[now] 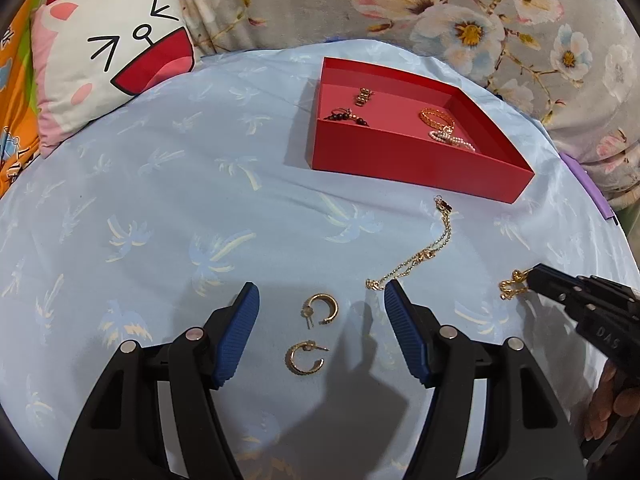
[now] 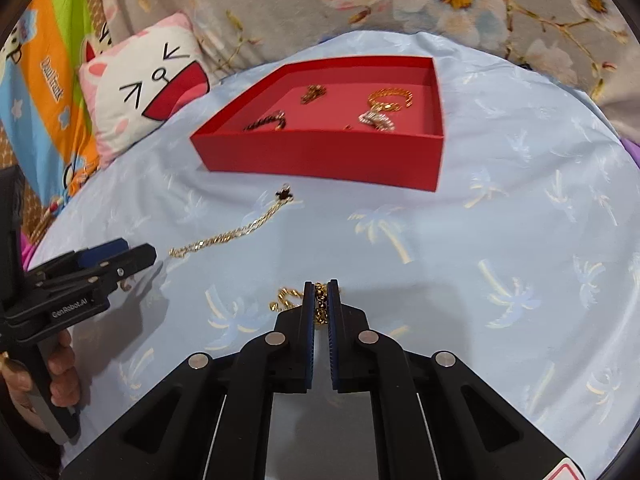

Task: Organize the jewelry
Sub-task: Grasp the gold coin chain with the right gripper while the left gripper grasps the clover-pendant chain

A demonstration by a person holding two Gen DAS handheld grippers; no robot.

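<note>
1. The right claw (image 2: 321, 294) is closed nearly all the way on a small gold chain (image 2: 320, 304); links show between its pads and spill out to the left onto the blue sheet (image 2: 460, 220), so the piece looks pinched but barely lifted, if at all.
2. The left claw (image 1: 322, 300) is spread wide and holds nothing. Two gold hoop earrings (image 1: 320, 309) lie between its fingers, one nearer, one farther, both flat on the sheet.
3. One long gold necklace (image 1: 416, 258) lies just beyond the left claw's right finger, its long axis running away and rightward toward the box. The left claw is the nearer one to it.
4. Farthest, one red box (image 2: 320, 160) sits open, straight ahead of the right claw. Inside I count four pieces: a dark beaded bracelet, a small gold clasp piece, a gold bangle, a pearl strand.
5. Judged next: the right claw's load goes forward into the box.
</note>
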